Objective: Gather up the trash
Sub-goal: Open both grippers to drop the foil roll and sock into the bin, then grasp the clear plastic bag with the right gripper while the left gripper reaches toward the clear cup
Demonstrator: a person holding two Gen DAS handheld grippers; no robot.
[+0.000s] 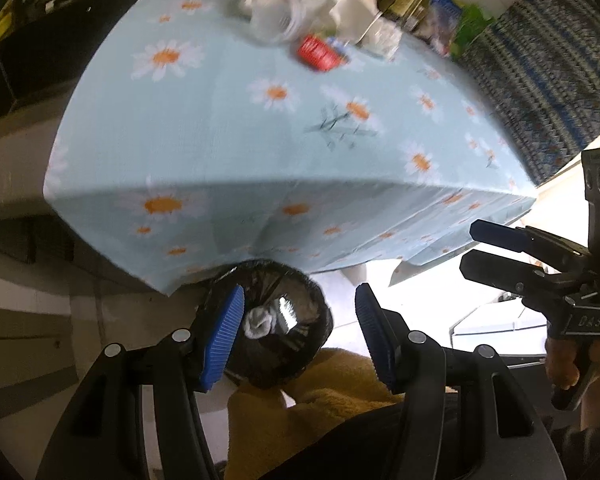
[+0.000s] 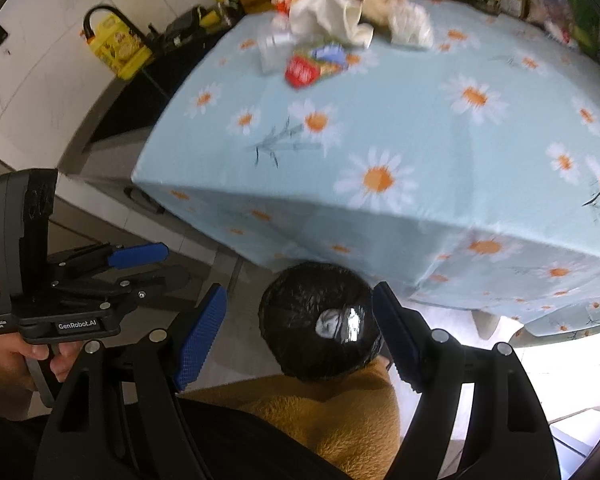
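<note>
The left gripper [image 1: 300, 336] hangs over the near edge of the tabletop [image 1: 228, 128] with its blue-padded fingers [image 1: 224, 336] spread apart and nothing between them. The right gripper [image 2: 300, 336] sits beside it, its fingers [image 2: 200, 336] likewise wide apart and empty. Below both, just beside the hanging daisy-print cloth [image 2: 380, 140], stands a bin lined with a black bag [image 2: 320, 324]; something white [image 1: 260, 322] lies inside it. The trash is well apart from the grippers, at the far side of the tabletop: a red wrapper [image 2: 300, 70], crumpled white paper [image 2: 332, 16] and a clear plastic piece [image 1: 272, 16], all blurred. Bottles and packets line the far edge behind them.
</note>
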